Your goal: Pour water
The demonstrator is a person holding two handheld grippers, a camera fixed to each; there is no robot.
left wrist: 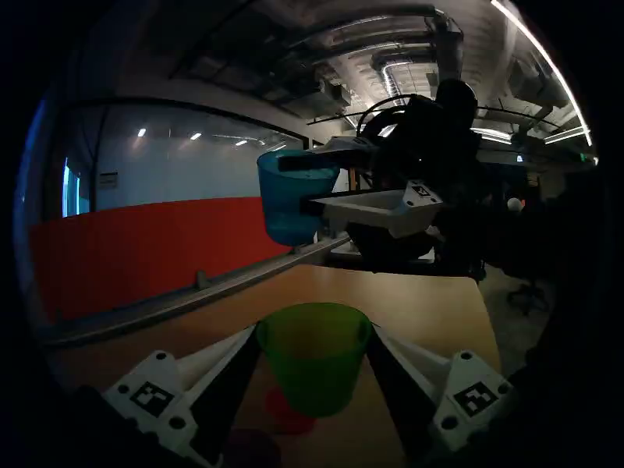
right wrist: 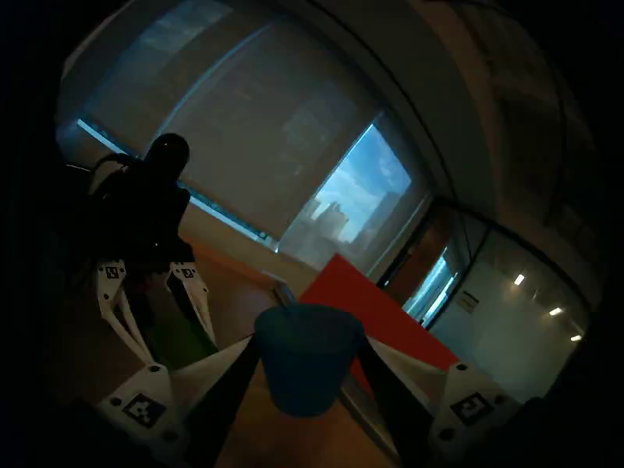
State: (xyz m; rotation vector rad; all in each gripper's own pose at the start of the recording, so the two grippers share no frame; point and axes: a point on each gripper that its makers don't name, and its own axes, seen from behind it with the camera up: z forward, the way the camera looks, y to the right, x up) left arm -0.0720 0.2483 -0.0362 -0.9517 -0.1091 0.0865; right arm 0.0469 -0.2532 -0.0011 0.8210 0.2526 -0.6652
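left gripper [left wrist: 313, 331], right gripper [right wrist: 308, 339] | white fingers [left wrist: 195, 366], black inner faces | square checkered markers [left wrist: 152, 396]

A dim room holds a wooden table [left wrist: 437, 312], red partition [left wrist: 140, 249], shaded window [right wrist: 257, 140], perhaps ceiling ducts [left wrist: 398, 74]

Green cup [left wrist: 314, 363] between left tongs [left wrist: 312, 335]

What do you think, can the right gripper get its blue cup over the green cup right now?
Probably yes: the right gripper holds the blue cup raised, higher than the green cup in the left gripper, and nothing appears to stand between them above the table.
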